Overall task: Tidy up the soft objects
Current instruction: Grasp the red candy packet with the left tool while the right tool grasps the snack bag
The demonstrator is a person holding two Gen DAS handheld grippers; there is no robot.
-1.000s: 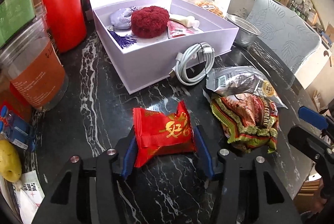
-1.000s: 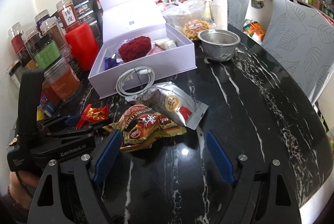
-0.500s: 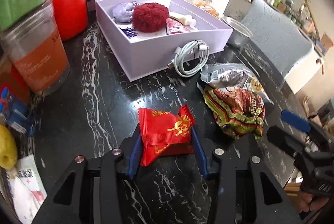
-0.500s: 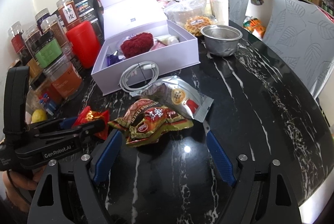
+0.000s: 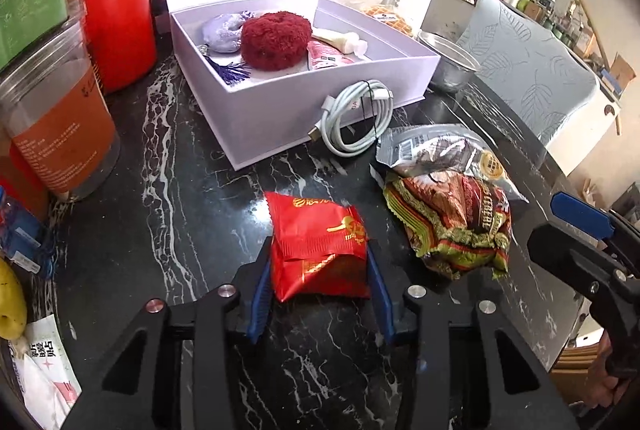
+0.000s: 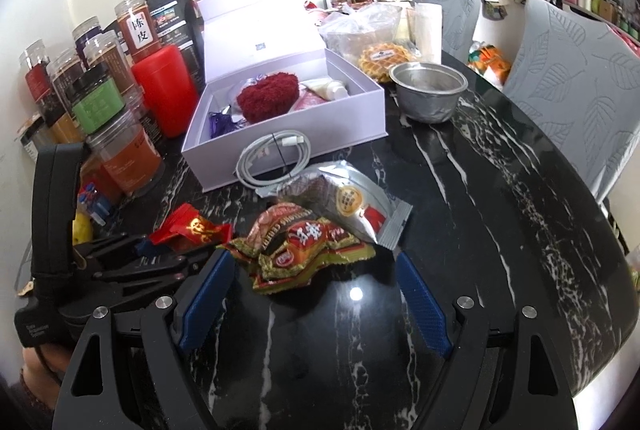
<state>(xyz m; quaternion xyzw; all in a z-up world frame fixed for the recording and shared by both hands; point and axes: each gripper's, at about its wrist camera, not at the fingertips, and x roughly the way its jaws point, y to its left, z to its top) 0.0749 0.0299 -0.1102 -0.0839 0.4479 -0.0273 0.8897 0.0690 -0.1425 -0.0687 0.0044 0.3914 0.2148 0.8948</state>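
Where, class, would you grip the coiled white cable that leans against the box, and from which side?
Grip the white cable across the bundled strands at the top of its coil, beside the dark tie, coming from above. The coil leans on the front wall of the box, so a level approach from behind is blocked, and the open right gripper faces it across the snack packets.

Both claws are black plastic with ribbed blue pads and round silver screws on the finger arms. The left claw (image 5: 320, 290) shows white lettering at its handle; the right claw (image 6: 312, 294) matches it.
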